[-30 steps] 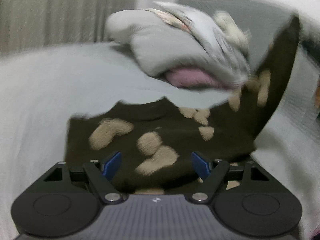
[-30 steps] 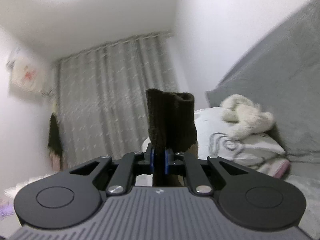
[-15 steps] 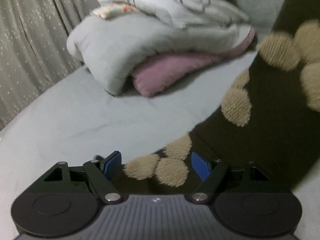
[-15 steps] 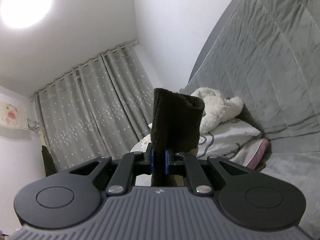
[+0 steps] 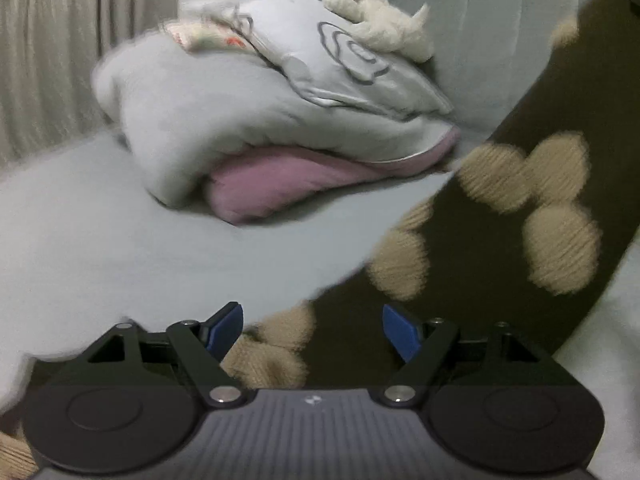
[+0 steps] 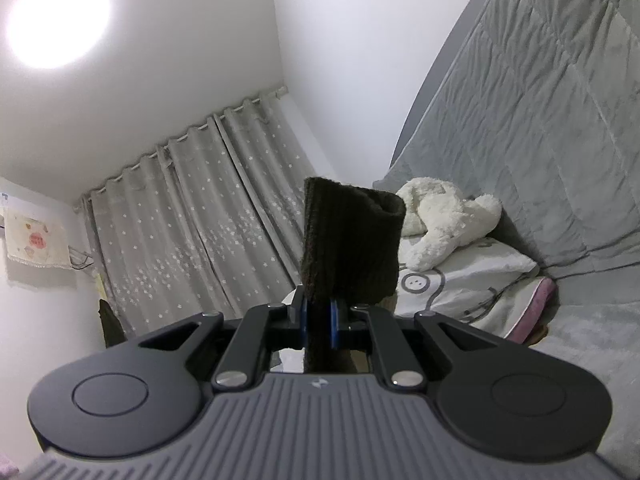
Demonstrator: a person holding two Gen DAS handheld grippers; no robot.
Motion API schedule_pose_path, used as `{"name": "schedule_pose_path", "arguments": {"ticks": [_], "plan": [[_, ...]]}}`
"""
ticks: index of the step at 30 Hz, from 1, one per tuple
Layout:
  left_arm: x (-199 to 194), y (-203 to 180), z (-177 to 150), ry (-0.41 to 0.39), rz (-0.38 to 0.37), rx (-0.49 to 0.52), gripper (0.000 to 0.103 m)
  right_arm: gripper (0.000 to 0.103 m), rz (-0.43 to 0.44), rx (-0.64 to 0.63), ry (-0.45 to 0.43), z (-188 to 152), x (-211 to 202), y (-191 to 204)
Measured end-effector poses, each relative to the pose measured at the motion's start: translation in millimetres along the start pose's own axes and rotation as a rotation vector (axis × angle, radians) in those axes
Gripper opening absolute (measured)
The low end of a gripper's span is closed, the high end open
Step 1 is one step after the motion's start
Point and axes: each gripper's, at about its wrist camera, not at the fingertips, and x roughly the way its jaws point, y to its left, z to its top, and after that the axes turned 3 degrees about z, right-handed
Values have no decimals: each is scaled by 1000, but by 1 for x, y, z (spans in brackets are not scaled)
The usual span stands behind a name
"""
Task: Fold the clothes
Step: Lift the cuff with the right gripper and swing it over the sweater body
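A bedroom scene, seen from two hand-held tools over a bed (image 5: pixel 120 248) covered in a pale grey sheet.

On the left, the left tool (image 5: pixel 312 330) hovers low above the bed with its blue-padded fingers spread wide and nothing between them. Just beyond its fingertips runs a dark brown knitted garment (image 5: pixel 500 280) with tan blotches. The cloth climbs in a taut diagonal band from the lower left, near the tool, up toward the upper right edge of the view, so part of it hangs in the air. Behind it sits a heap of grey and pink bedding (image 5: pixel 248 128) with a white plush toy (image 5: pixel 380 24) on top.

On the right, the right tool (image 6: pixel 318 322) is raised and tilted toward the ceiling. Its fingers are pinched tight on a ribbed end of the same garment, which stands up past the fingertips. Grey curtains (image 6: pixel 192 232) and a quilted headboard (image 6: pixel 540 120) fill the background.

Judging from this, the garment is being lifted for spreading or for a fold; which one cannot be told. The open left tool would likely need to grip a free edge near it.
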Motion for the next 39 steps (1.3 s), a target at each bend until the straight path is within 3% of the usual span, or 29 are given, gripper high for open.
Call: {"name": "schedule_pose_path", "arguments": {"ticks": [6, 10, 11, 14, 17, 20, 22, 26, 30, 34, 39], "plan": [[40, 2, -7, 104, -84, -168, 78, 11, 12, 7, 9, -2, 2, 4], [30, 3, -3, 68, -183, -238, 78, 11, 11, 39, 6, -4, 4, -1], [20, 8, 0, 60, -178, -251, 78, 11, 10, 38, 5, -5, 4, -1], [-6, 16, 6, 29, -125, -232, 78, 11, 18, 33, 2, -4, 6, 2], [-48, 37, 2, 14, -35, -219, 78, 11, 33, 23, 1, -5, 7, 9], [-97, 62, -11, 13, 83, -199, 78, 11, 100, -63, 53, -17, 13, 36], [-142, 88, -27, -2, 139, -219, 78, 11, 145, -121, 87, -26, 17, 54], [-217, 148, -66, -24, 214, -363, 78, 12, 235, -236, 155, -43, 25, 90], [-259, 184, -91, -66, 291, -428, 79, 12, 325, -352, 223, -60, 33, 126], [-282, 209, -110, -123, 264, -506, 79, 12, 422, -463, 359, -113, 39, 179], [-271, 219, -114, -162, 219, -596, 79, 12, 475, -632, 536, -205, 43, 232]]}}
